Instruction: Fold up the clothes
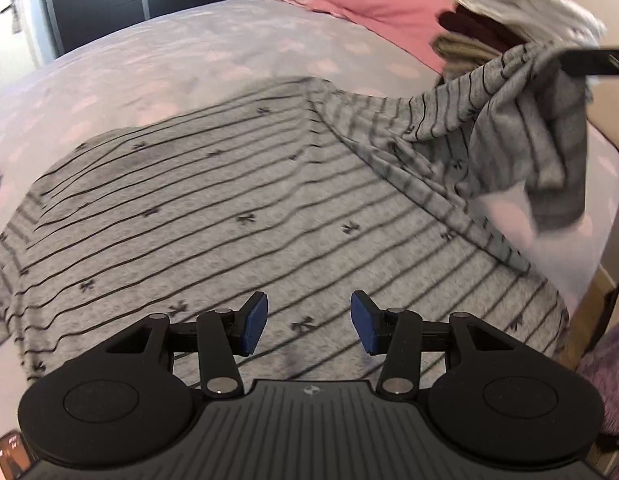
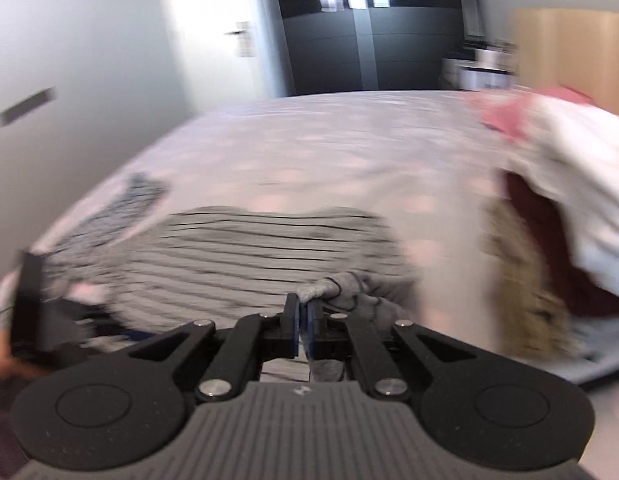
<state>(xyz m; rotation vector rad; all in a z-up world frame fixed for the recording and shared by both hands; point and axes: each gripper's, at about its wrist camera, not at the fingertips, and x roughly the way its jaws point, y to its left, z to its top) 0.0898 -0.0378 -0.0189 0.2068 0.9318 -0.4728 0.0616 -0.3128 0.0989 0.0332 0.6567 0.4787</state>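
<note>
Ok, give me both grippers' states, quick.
Left gripper: open, nothing between its pads, over the grey striped shirt.
Right gripper: shut on a lifted sleeve of that shirt.

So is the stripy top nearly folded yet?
Not nearly. Done: the striped top lies spread flat on the bed. In hand: the right gripper has pinched its sleeve and lifted it. Left: folding everything; the left gripper is open, holding nothing.

My left gripper point(image 1: 309, 323): matte black linkage arms, silver pivot screws, blue-padded fingers point(image 1: 254, 323), two round black discs flanking a ribbed grey housing with a small emblem. My right gripper point(image 2: 303, 322): identical build.
</note>
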